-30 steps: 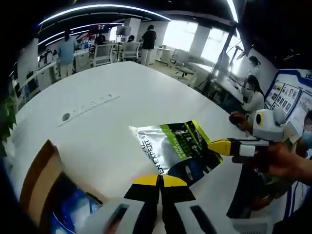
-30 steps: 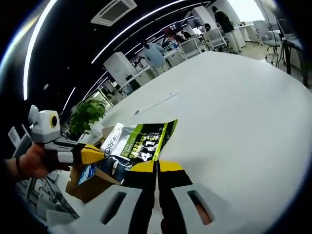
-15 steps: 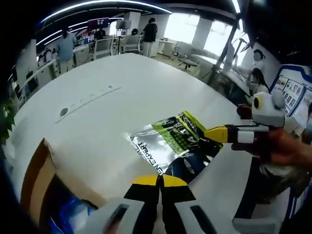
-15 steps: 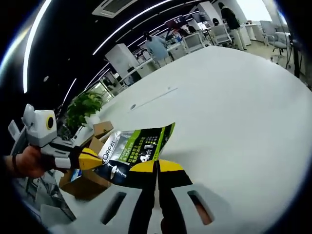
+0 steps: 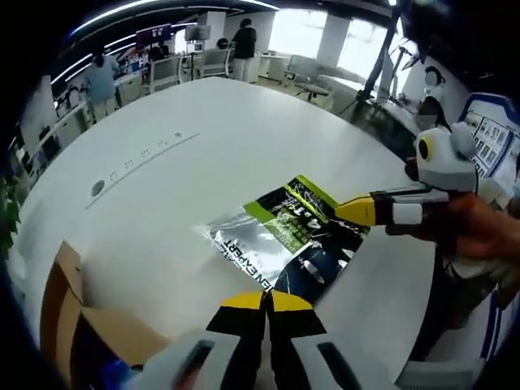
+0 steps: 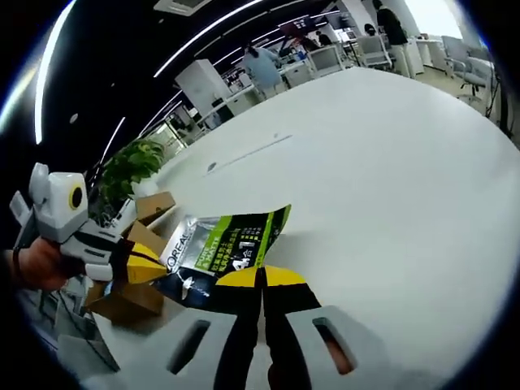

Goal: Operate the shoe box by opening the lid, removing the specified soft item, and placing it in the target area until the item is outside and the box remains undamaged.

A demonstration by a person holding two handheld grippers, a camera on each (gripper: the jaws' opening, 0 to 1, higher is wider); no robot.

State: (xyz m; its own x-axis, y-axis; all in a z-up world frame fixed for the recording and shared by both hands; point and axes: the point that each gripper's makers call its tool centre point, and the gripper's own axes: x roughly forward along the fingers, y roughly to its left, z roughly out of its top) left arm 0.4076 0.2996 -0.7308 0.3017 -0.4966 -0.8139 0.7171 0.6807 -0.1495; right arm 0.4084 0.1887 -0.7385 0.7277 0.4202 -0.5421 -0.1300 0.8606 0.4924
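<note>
- Open-plan office with ceiling light strips surrounds a large white rounded table; several people stand near desks and chairs at the far end.
- Flat glossy pouch printed silver, green and black lies out on the table top, outside the box, in the left gripper view; the right gripper view shows the same pouch just ahead of that gripper's tips.
- Brown cardboard shoe box stands open at the lower left of the left gripper view, something blue showing inside; in the right gripper view the box sits behind the other tool.
- Left gripper has its 2 yellow-tipped jaws pressed together, nothing between them, just short of the pouch's near edge.
- Right gripper, held in a hand, has its yellow tip on the pouch's far corner; its own view shows the jaws closed at the pouch's edge, though whether they pinch the foil I cannot tell.
- Green potted plant stands beyond the box.
</note>
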